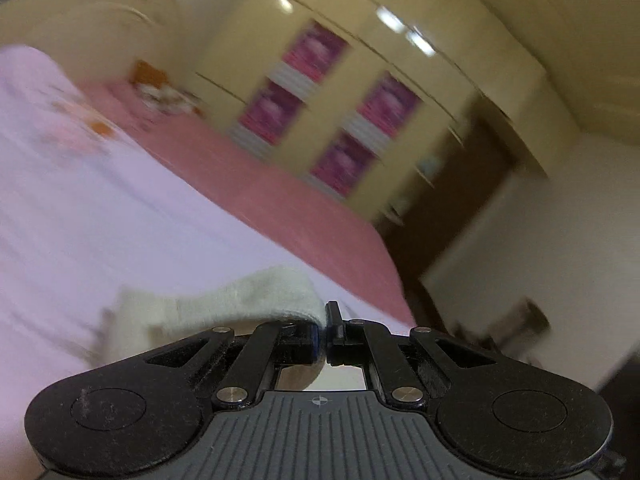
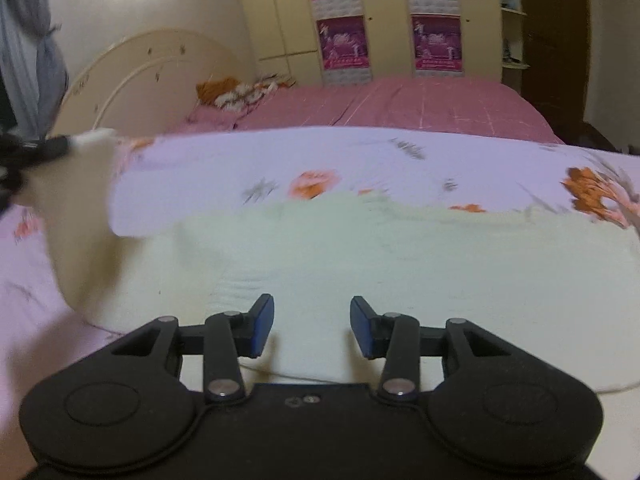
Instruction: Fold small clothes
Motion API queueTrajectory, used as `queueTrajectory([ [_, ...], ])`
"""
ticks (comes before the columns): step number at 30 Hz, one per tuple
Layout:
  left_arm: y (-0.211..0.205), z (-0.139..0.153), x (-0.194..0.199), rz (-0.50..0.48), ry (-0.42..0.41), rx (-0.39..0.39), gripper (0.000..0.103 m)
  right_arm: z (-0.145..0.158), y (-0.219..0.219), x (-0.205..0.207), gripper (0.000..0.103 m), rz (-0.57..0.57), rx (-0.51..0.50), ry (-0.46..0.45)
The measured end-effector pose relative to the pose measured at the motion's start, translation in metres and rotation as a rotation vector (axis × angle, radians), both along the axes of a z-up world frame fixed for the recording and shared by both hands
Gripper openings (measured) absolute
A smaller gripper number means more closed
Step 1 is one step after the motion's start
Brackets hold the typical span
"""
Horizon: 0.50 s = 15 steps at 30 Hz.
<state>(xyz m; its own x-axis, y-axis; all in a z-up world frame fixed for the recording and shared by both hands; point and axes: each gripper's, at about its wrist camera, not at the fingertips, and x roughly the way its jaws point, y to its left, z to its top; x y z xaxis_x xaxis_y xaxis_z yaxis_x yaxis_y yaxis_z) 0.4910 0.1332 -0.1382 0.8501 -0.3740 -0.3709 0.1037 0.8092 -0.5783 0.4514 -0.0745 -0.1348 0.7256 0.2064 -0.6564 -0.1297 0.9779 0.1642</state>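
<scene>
Clearly, the left tool [image 1: 323, 332] is clenched on a corner of the pale cloth [image 2: 360, 264], lifting it at the far left; the right tool [image 2: 312, 328] hangs released above the cloth, spread on the bed [image 2: 440, 104]. Pulling fast could slip the thin pinch.

No text can be read: printing is seen on the purple-pink paper posters [image 2: 346, 42] on the cream wardrobe doors [image 2: 280, 12], but it is too small and blurred for any word or number.
</scene>
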Motion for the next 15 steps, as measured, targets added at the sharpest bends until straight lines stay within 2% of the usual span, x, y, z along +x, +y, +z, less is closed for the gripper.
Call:
queueTrajectory([
  [2, -0.035, -0.009, 0.009, -0.085, 0.033, 0.000, 0.004, 0.004, -0.020, -0.010, 0.043, -0.012, 0.018, -0.004],
  [6, -0.111, -0.034, 0.019, -0.244, 0.132, 0.051, 0.004, 0.004, -0.052, -0.027, 0.044, -0.038, 0.027, 0.009],
  [8, -0.140, -0.043, 0.020, -0.284, 0.198, 0.106, 0.004, 0.000, -0.063, -0.033, 0.045, -0.044, 0.023, 0.024],
  [10, -0.150, -0.047, 0.024, -0.289, 0.264, 0.115, 0.005, -0.004, -0.074, -0.040, 0.045, -0.052, 0.030, 0.040],
  [12, -0.154, -0.043, 0.016, -0.285, 0.268, 0.131, 0.030, -0.007, -0.078, -0.045, 0.046, -0.054, 0.040, 0.048],
  [13, -0.154, -0.039, 0.012, -0.278, 0.256, 0.140, 0.071, -0.008, -0.080, -0.047, 0.046, -0.055, 0.045, 0.050],
  [14, -0.154, -0.036, 0.009, -0.258, 0.238, 0.157, 0.094, -0.009, -0.080, -0.050, 0.047, -0.055, 0.051, 0.052],
  [15, -0.151, -0.027, 0.004, -0.228, 0.200, 0.183, 0.094, -0.010, -0.081, -0.052, 0.048, -0.052, 0.057, 0.052],
])
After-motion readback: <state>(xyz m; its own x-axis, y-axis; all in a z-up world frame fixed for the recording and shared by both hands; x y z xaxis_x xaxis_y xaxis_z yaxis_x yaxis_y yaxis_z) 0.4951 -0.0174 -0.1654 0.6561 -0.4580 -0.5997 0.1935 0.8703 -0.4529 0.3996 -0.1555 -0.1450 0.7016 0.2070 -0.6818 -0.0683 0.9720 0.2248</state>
